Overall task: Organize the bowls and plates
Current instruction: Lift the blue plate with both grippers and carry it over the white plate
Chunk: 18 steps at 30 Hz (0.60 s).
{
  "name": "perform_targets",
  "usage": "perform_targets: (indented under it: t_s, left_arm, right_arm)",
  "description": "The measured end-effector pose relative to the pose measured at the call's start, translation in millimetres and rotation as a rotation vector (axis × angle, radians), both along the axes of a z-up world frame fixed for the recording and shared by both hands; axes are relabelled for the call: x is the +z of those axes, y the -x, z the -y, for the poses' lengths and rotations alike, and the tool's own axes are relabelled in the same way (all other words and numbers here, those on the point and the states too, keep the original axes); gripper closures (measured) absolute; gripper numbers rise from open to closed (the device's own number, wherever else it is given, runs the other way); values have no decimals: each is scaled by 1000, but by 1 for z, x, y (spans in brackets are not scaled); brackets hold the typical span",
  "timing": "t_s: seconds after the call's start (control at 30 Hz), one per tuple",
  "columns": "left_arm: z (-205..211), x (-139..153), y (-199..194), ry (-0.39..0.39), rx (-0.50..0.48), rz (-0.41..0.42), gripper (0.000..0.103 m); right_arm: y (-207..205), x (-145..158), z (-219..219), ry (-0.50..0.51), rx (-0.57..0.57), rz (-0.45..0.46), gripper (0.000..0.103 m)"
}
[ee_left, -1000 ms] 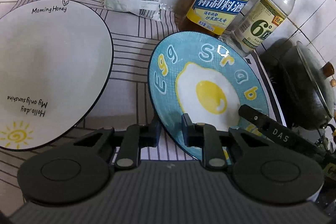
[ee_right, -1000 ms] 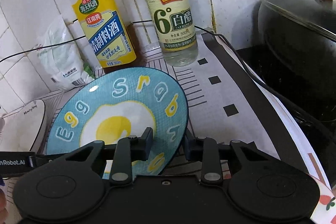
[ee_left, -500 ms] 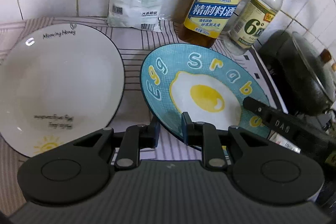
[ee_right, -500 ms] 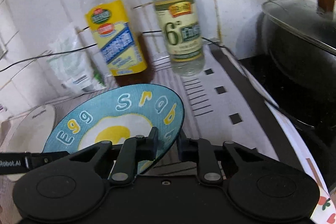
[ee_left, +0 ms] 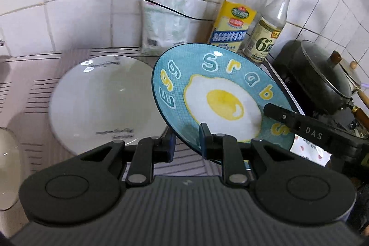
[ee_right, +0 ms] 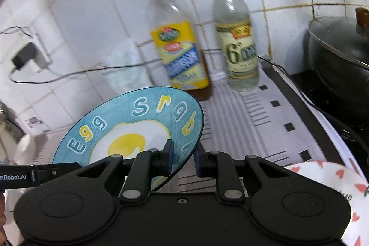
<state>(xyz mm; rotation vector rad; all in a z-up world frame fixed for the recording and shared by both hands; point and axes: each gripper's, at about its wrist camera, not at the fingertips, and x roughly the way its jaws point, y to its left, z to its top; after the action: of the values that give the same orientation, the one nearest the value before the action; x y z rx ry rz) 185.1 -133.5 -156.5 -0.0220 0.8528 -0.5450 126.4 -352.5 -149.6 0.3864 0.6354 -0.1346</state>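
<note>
The left gripper (ee_left: 185,142) is closed on the near rim of the blue plate (ee_left: 219,93), one finger under the rim and one over it. The right gripper (ee_right: 183,157) is clamped on the plate's opposite rim (its finger, marked DAS, is seen reaching in from the right in the left wrist view). The blue plate (ee_right: 129,130) is held between the two, tilted and raised off the counter (ee_right: 265,112), its fried-egg face turned up.

Just left of it, a white plate (ee_left: 101,103) lies flat on the striped mat (ee_left: 32,93). A heart-patterned plate (ee_right: 343,188) is seen at the lower right of the right wrist view. Behind, against the tiled wall (ee_left: 80,22), stand a white bag (ee_left: 166,24), a yellow-label bottle (ee_left: 233,20) and a vinegar bottle (ee_left: 267,36). A lidded pot (ee_left: 322,75) sits well to the right.
</note>
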Motion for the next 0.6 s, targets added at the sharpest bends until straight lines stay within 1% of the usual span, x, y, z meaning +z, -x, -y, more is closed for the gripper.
perform_targets:
  t_s: [0.13,0.3,0.47,0.6]
  left_arm:
    - [-24,11,10,-12,21,16,84]
    - [-52,17,12,8,62,-10,84]
    - [-72,12,10,13,113,-43,83]
    - [-83,3,4,-1,160,-69,83]
  right_arm:
    - [6,9,-21,-33,30,25,80]
    - [4,14,-43,-52,89,41,80]
    - [-6,11,-58,-69,145,50,80]
    - [-17,3,-74,-35,200,42,80]
